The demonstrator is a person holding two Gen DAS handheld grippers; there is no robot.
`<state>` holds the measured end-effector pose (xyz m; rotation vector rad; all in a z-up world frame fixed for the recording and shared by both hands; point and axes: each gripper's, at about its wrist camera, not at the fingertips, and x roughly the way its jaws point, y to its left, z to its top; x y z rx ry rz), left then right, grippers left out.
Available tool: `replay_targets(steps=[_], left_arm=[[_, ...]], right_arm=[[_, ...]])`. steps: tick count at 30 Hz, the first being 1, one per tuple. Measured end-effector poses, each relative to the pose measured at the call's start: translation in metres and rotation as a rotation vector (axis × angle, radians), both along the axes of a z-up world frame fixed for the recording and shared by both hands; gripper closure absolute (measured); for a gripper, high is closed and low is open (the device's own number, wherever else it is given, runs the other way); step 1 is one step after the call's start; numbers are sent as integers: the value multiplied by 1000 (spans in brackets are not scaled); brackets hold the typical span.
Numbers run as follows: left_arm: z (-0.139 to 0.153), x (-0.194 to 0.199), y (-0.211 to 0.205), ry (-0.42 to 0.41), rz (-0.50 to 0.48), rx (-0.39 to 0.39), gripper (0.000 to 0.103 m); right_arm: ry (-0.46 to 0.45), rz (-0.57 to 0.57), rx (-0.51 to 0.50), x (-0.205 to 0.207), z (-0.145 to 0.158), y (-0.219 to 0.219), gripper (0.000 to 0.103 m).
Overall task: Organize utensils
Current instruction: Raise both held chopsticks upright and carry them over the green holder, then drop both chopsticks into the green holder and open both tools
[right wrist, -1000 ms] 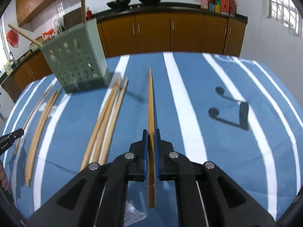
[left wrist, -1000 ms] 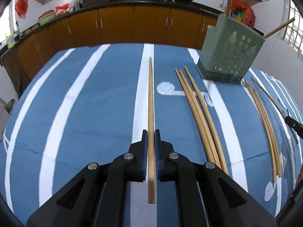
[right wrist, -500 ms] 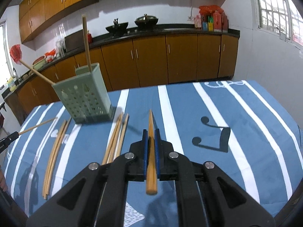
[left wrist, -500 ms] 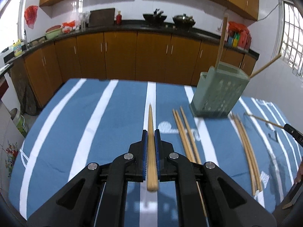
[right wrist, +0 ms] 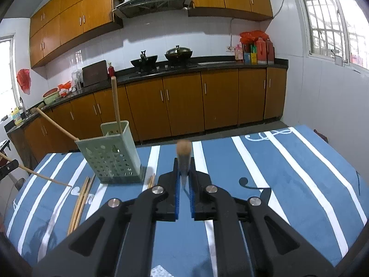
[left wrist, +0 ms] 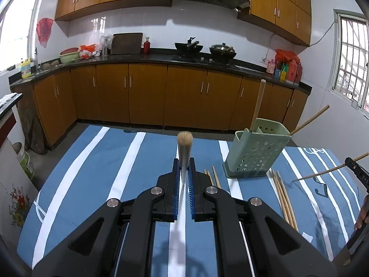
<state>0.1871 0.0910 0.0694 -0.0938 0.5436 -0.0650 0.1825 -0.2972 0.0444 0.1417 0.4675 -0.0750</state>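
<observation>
Left tool (left wrist: 184, 173): clenched on a chopstick (left wrist: 184, 147), stick pointing at the lens, butt end up, so its long axis runs roughly along the fingers. Right tool (right wrist: 183, 173): same, clamped on its own chopstick (right wrist: 183, 155), also seen end-on and blurred.

Both are lifted clear of the desk (left wrist: 96, 161).

Holder (left wrist: 256, 152) sits ahead and to the right of the left tool; in the right view the holder (right wrist: 110, 152) is ahead and to the left. So it stands between the two hands, and neither looks clearly nearer. It already has two sticks in it, one upright and one leaning out.

Loose sticks (left wrist: 283, 198) lie flat on the cloth beside the holder's base, more near the left tool's tips, long axes running roughly toward the camera.

Judgement: next move is the drop-in. Each stick needs tipping near vertical over the open top, one hand at a time to avoid a clash.
</observation>
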Motion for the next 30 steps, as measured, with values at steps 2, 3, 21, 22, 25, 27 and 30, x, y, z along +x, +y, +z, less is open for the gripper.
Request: replay_targets(steps=[2, 3, 21, 22, 25, 27, 30], left_arm=[[1, 1, 0, -5, 2, 1, 95], [2, 0, 0, -9, 1, 1, 96], [90, -15, -52, -206, -213, -43, 96], [95, -14, -57, -222, -217, -46, 96], [110, -3, -67, -275, -212, -69, 96], [117, 5, -73, -306, -194, -80, 96], [120, 21, -80, -319, -175, -87, 96]], right_arm=[[-9, 3, -3, 1, 3, 1, 95], [-15, 5, -7, 1, 4, 1, 95], [-239, 238, 87, -14, 116, 34, 95], [-258, 240, 80, -12, 122, 38, 95], [-310, 234, 55, -3, 134, 49, 95], [-328, 222, 36, 8, 136, 54, 95], [-319, 219, 38, 29, 133, 58, 95]])
